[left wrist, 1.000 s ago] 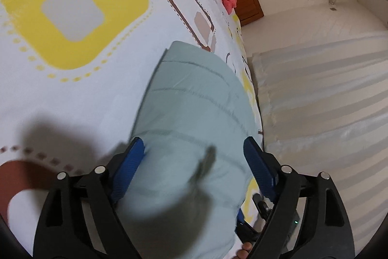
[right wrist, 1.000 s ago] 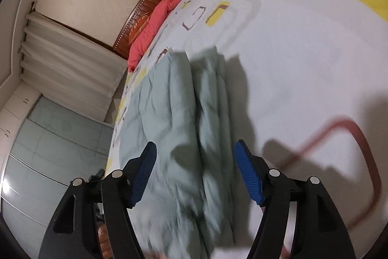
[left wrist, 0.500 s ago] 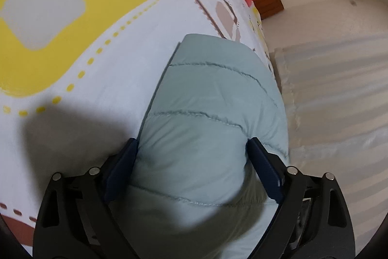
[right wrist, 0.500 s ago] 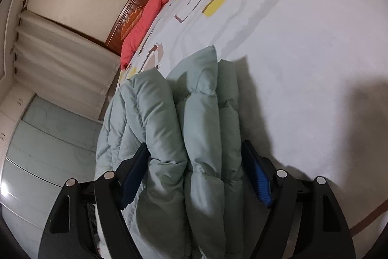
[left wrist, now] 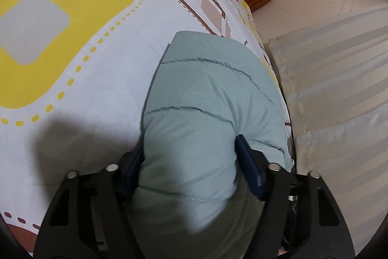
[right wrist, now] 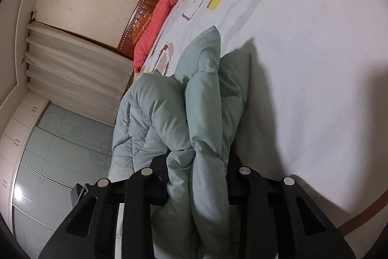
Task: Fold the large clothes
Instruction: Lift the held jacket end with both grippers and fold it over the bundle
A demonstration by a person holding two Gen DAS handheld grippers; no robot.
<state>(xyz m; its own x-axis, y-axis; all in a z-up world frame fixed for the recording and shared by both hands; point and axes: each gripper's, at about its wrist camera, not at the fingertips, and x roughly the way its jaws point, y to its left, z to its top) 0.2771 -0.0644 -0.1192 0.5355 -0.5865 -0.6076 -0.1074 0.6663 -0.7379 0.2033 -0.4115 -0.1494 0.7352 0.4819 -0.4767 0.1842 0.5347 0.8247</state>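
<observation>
Gripping: the puffy jacket (left wrist: 208, 113), lying on the bed (left wrist: 97, 60), is clamped by the left gripper (left wrist: 191, 162) and right gripper (right wrist: 197, 176).
Risk: slippery padding could be squeezed out, undoing the fold.

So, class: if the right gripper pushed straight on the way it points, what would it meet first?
The right gripper is already shut on the green padded jacket, so it would only push further along that; the bedsheet lies beyond.
</observation>
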